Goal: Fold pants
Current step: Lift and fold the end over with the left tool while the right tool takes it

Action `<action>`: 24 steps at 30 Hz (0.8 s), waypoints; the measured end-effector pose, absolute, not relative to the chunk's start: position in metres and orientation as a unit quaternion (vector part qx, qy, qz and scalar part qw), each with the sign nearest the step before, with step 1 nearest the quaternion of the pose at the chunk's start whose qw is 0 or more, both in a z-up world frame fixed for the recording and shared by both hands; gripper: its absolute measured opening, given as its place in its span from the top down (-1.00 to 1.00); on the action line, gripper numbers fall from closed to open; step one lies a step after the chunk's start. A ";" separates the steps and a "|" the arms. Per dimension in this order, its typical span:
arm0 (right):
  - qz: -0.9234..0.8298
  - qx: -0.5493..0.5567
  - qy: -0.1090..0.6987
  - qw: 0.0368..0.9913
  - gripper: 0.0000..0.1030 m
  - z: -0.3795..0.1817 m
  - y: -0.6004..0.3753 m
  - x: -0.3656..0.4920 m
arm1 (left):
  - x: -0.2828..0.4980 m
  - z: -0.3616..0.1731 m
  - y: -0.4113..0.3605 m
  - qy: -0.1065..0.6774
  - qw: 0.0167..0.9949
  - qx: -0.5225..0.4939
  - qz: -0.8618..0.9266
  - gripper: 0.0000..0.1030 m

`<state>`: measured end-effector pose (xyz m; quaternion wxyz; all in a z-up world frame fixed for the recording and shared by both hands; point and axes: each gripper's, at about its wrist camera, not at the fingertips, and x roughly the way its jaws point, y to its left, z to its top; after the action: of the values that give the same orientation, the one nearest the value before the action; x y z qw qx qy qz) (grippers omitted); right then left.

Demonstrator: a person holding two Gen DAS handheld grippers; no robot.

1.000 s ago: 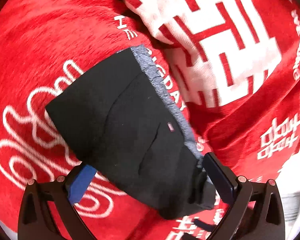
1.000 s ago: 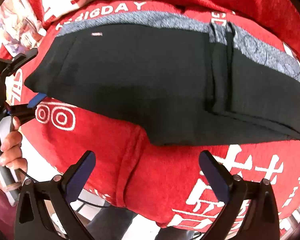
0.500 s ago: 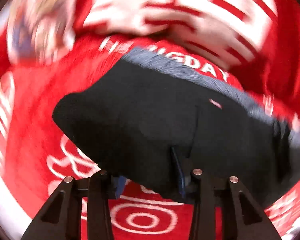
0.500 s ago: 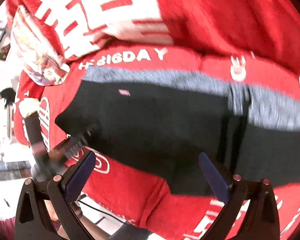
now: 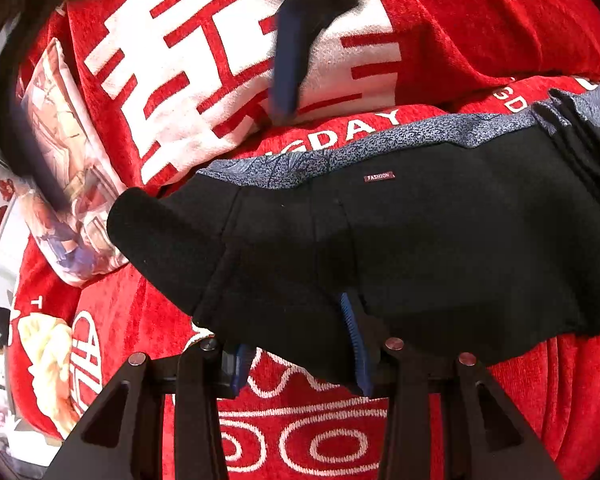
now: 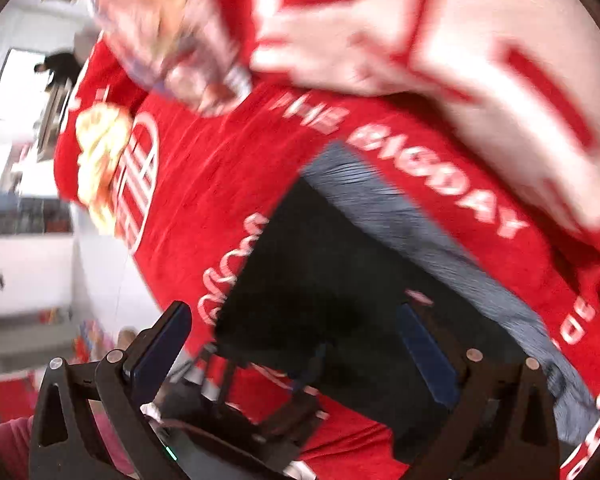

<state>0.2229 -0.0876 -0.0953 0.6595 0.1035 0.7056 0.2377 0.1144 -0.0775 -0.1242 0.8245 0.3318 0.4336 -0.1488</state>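
The black pants (image 5: 420, 240) with a grey-blue patterned waistband (image 5: 340, 152) lie folded on the red blanket (image 5: 140, 360). My left gripper (image 5: 296, 344) is shut on the near edge of the pants, blue pads pinching the cloth. My right gripper (image 6: 296, 344) is open, its fingers spread over the end of the pants (image 6: 340, 300); the right wrist view is blurred. The right gripper's blue pad (image 5: 288, 60) shows at the top of the left wrist view. The left gripper (image 6: 260, 400) shows low in the right wrist view.
The red blanket carries white lettering and a large white emblem (image 5: 240, 52). A printed pillow (image 5: 60, 184) lies at the left. The bed edge and a white room (image 6: 20, 260) lie to the left.
My left gripper has closed on the near edge of the pants. My right gripper has swung left toward the pants' end, staying open.
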 end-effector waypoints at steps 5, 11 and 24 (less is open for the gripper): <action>0.254 0.053 0.751 0.608 -0.67 -0.130 -0.042 0.233 | 0.113 -0.125 -0.079 0.433 0.826 0.331 -0.145 0.18; 0.236 0.124 0.756 0.598 0.63 -0.145 -0.074 0.227 | 0.103 -0.111 -0.093 0.423 0.824 0.341 -0.160 0.18; 0.250 0.350 0.576 0.695 0.63 -0.055 -0.280 0.119 | 0.042 -0.013 -0.228 0.333 0.848 0.315 -0.268 0.18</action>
<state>0.1189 -0.2796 -0.0548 0.6952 0.3497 0.5761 0.2499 0.0422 -0.2282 -0.0125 0.8477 0.3146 0.3331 -0.2676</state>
